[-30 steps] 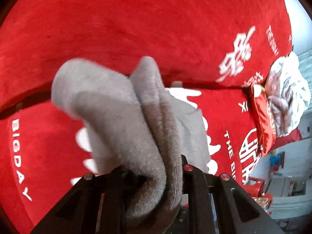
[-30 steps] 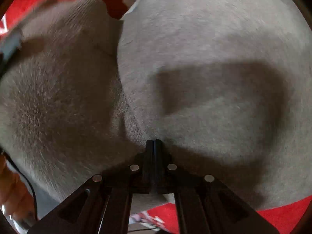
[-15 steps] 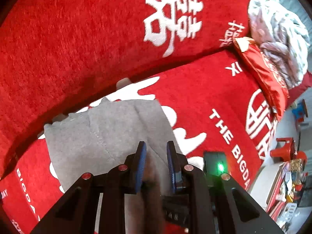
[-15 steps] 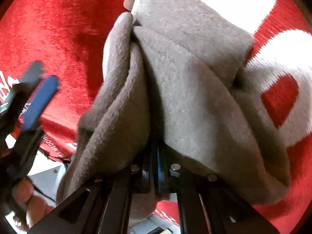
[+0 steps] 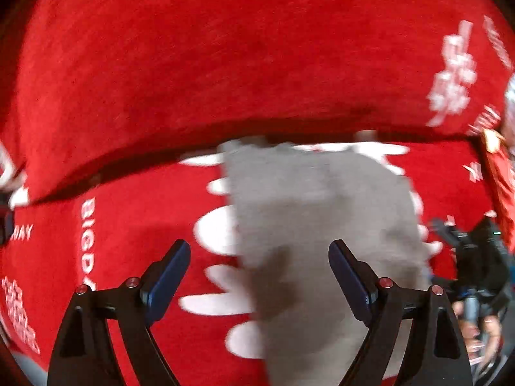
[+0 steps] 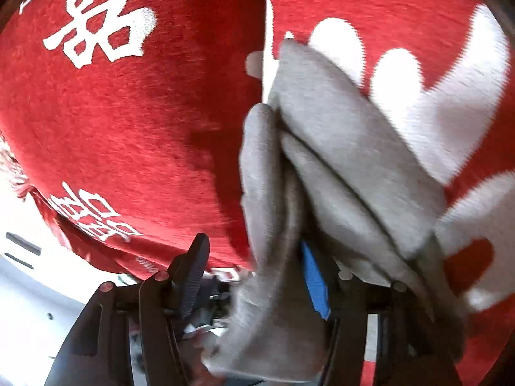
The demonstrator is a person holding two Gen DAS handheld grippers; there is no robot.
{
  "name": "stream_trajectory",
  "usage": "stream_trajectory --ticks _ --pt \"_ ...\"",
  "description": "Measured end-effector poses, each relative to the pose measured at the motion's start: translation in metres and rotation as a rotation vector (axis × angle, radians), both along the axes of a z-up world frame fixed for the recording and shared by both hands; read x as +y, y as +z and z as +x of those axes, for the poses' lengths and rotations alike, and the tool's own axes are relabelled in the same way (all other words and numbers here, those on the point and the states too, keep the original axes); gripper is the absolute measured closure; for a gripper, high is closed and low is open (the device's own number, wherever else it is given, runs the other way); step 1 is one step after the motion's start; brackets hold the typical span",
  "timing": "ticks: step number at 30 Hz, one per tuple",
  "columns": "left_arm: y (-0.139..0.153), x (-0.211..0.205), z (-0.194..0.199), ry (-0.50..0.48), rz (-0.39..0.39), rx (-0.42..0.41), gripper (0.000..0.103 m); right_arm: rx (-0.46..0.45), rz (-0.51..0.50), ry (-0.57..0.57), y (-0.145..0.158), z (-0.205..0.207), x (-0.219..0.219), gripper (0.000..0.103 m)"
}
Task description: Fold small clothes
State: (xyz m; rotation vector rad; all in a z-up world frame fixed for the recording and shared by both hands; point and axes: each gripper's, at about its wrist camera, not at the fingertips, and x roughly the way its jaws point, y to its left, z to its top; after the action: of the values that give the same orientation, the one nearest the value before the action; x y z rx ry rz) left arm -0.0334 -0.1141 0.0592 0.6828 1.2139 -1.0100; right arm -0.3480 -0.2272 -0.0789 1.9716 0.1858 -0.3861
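Observation:
A small grey knit garment (image 5: pixel 325 225) lies folded on the red sofa cover (image 5: pixel 225 64). My left gripper (image 5: pixel 259 273) is open and empty, its blue-padded jaws spread wide just above the garment's near part. In the right wrist view the garment (image 6: pixel 338 167) shows as stacked folded layers close to the lens. My right gripper (image 6: pixel 254 273) is open; the cloth's near edge drapes between its jaws and over the right one. The right gripper also shows at the right edge of the left wrist view (image 5: pixel 476 257).
The red cover carries white characters (image 6: pixel 103 22) and lettering (image 5: pixel 87 241). The sofa back rises behind the garment. A red cushion (image 5: pixel 500 180) lies at the far right. The cover's edge and a pale floor (image 6: pixel 38 289) show at the lower left of the right wrist view.
Both grippers have opened and let go of the grey garment. The left gripper has pulled back, and the garment now lies folded on the seat.

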Motion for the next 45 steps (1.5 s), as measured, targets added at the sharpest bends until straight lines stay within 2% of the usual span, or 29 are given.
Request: stream_trajectory --ticks 1,2,3,6,8,9,10,12,15,18,20,24,27,34,39,42,45 --pt "-0.008 0.004 0.007 0.01 0.015 0.003 0.015 0.008 0.002 0.018 0.0 -0.001 -0.004 0.041" --pt "-0.012 0.008 0.01 0.016 0.026 0.003 0.015 0.036 -0.002 0.052 0.005 0.024 -0.009 0.041" --pt "-0.018 0.013 0.013 0.024 0.034 0.002 0.015 0.065 -0.009 0.09 0.005 0.03 -0.014 0.041" --pt "-0.029 0.019 0.019 0.044 0.04 0.007 0.015 0.139 -0.072 0.232 0.018 0.049 -0.029 0.041" --pt "-0.036 0.021 0.019 0.048 0.044 0.009 0.015 0.188 -0.123 0.324 0.026 0.065 -0.037 0.056" --pt "-0.04 0.021 0.019 0.05 0.05 0.011 0.015 0.233 -0.147 0.374 0.028 0.075 -0.04 0.077" --pt "-0.044 0.021 0.019 0.056 0.064 0.014 0.015 0.312 -0.183 0.44 0.03 0.087 -0.043 0.088" --pt "-0.044 0.021 0.018 0.065 0.063 0.027 0.015 0.363 -0.248 0.49 0.04 0.099 -0.045 0.088" --pt "-0.03 0.019 0.01 0.048 0.018 0.039 0.015 0.306 -0.416 0.462 0.084 0.102 -0.048 0.089" --pt "-0.031 0.009 -0.002 0.002 0.018 0.036 0.015 0.318 -0.473 0.429 0.101 0.081 -0.051 0.089" --pt "-0.038 0.003 -0.011 -0.02 0.033 0.041 0.015 0.359 -0.447 0.404 0.093 0.063 -0.051 0.089" --pt "-0.055 -0.006 -0.025 -0.063 0.05 0.056 0.014 0.499 -0.323 0.377 0.044 0.028 -0.051 0.089" --pt "-0.052 -0.006 -0.028 -0.074 0.048 0.037 0.014 0.52 -0.288 0.352 0.029 0.017 -0.048 0.086" --pt "-0.034 0.008 -0.024 -0.086 0.067 0.009 0.014 0.694 -0.346 0.419 0.06 0.015 -0.045 0.08" --pt "-0.029 0.018 -0.029 -0.107 0.077 0.04 0.014 0.668 -0.403 0.426 0.097 0.009 -0.029 0.08" --pt "-0.032 0.026 -0.04 -0.131 0.088 0.051 0.014 0.643 -0.468 0.456 0.119 0.013 -0.01 0.087" --pt "-0.04 0.037 -0.052 -0.138 0.11 0.07 0.014 0.62 -0.483 0.528 0.123 0.028 0.01 0.087"
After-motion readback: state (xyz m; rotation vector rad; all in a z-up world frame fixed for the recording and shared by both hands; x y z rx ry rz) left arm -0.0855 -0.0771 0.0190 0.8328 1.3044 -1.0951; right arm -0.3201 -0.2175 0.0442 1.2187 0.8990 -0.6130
